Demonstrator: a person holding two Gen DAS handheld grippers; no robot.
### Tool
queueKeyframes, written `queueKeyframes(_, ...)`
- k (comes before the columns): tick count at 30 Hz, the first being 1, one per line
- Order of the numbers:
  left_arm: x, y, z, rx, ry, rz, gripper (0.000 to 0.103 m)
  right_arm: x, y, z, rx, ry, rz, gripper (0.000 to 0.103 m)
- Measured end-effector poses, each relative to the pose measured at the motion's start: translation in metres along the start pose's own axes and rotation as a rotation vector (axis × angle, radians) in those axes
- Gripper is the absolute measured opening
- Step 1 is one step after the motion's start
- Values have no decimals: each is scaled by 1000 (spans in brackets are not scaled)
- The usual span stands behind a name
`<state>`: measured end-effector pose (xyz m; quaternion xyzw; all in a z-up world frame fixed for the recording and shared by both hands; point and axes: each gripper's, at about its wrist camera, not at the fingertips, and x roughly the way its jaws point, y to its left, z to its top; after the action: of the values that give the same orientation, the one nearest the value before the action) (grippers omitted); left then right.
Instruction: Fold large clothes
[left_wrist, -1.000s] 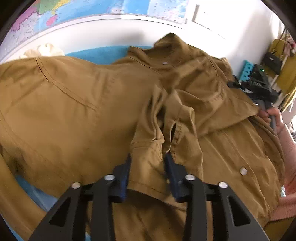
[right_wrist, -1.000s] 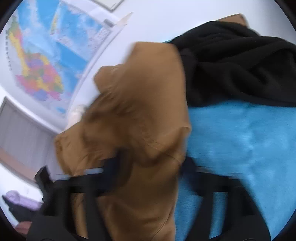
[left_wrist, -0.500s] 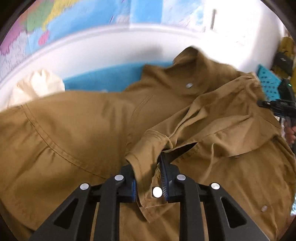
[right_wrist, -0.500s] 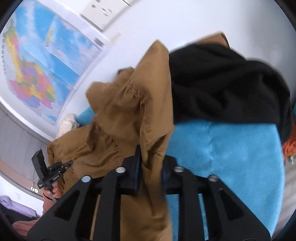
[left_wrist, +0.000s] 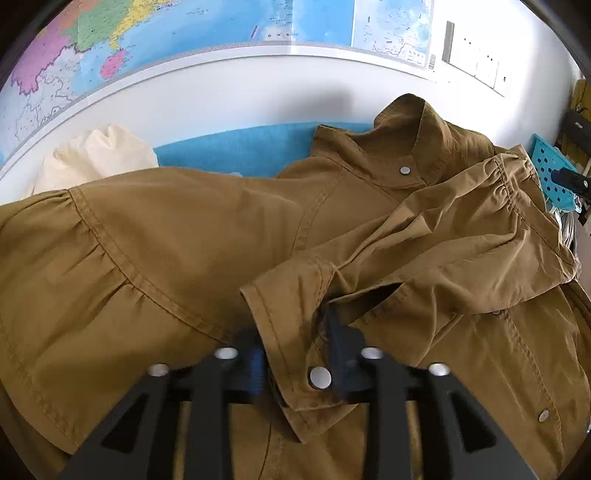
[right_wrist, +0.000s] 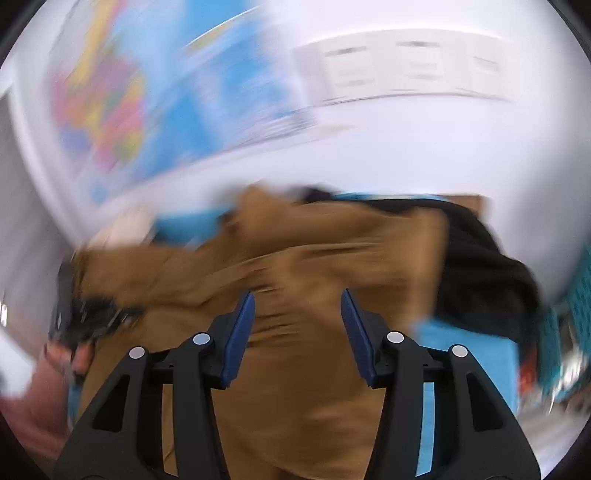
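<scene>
A brown jacket (left_wrist: 192, 236) lies spread on a blue mat (left_wrist: 236, 147), collar at the back and one sleeve folded across its front. My left gripper (left_wrist: 295, 332) is low over that sleeve's cuff (left_wrist: 291, 325). Its jaws are opening, and the cuff with its snap button lies loosely between the fingers. In the blurred right wrist view my right gripper (right_wrist: 299, 325) hovers above the jacket (right_wrist: 295, 387). Its jaws are opening too, and nothing is between its blue pads (right_wrist: 240, 332). The left gripper (right_wrist: 77, 317) and the hand holding it show at that view's left edge.
A cream cloth bundle (left_wrist: 99, 155) sits at the back left by the wall. A black garment (right_wrist: 480, 266) is heaped at the jacket's right. A teal perforated basket (left_wrist: 550, 173) stands at the far right. Maps (left_wrist: 221, 26) hang on the white wall behind.
The right gripper has let go of the jacket fabric, risen and rolled level, jaws spread wide. The left gripper's jaws have widened around the cuff, which now rests on the jacket front.
</scene>
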<state>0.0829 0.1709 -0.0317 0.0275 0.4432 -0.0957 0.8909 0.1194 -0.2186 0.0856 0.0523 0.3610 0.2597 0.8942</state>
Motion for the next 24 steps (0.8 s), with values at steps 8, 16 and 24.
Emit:
queueKeyframes(8, -64, 12, -17, 16, -135, 97, 68, 112, 110, -6, -218, 244, 167, 46)
queueKeyframes(16, -142, 67, -61, -34, -238, 353, 79, 175, 162, -36, -325, 385, 184, 45)
queueKeyframes(24, -143, 119, -98, -155, -157, 367, 79, 157, 187, -31, -316, 331, 215, 50)
